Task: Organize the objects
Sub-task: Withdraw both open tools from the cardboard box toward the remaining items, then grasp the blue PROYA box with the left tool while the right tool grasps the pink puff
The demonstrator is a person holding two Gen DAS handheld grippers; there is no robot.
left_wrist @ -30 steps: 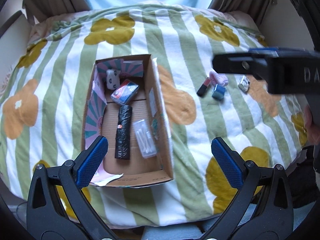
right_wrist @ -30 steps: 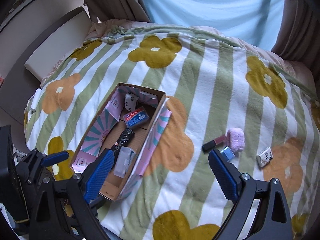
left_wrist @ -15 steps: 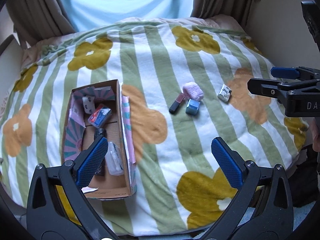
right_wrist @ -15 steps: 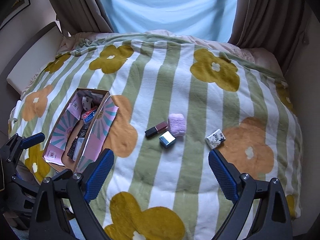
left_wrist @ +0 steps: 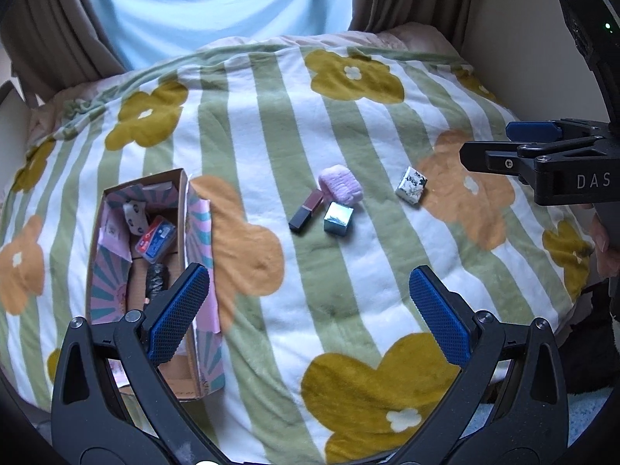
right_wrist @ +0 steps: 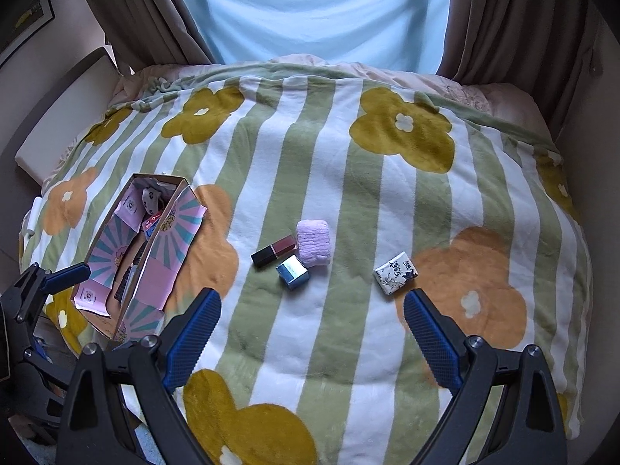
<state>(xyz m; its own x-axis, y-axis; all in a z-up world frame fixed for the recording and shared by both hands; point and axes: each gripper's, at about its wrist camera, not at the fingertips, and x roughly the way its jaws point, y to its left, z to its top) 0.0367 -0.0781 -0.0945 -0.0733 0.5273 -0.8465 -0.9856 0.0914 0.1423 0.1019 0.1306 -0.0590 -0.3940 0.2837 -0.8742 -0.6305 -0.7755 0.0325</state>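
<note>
The left gripper [left_wrist: 309, 306], black-framed with blue ribbed pads, hung with its jaws spread wide and nothing between them, above the near edge of a green-and-white striped fleece blanket [left_wrist: 279, 147] printed with mustard and orange flowers. The right gripper [right_wrist: 312, 327] was likewise wide apart and empty; seen from the left wrist it reached in side-on at the right, its body lettered "DAS" – the rest cut off. Beyond the pads lay a cluster: a dark lipstick tube [left_wrist: 306, 215] with a maroon end, touching a fluffy lilac pouch [left_wrist: 340, 188], and just beside them a small metallic blue cube box [left_wrist: 338, 218]. A white packet with dark floral print [left_wrist: 412, 186] sat apart to the right. Left of the cluster stood an open cardboard box [left_wrist: 182, 209] with pink-and-teal sunburst flaps – partly hidden by the left pad – holding a red-and-blue pack [left_wrist: 155, 238], a black roll [left_wrist: 157, 279] and a small white panda-print item [left_wrist: 135, 213]. Fingertips of a hand [left_wrist: 604, 240] showed at the right edge.
</note>
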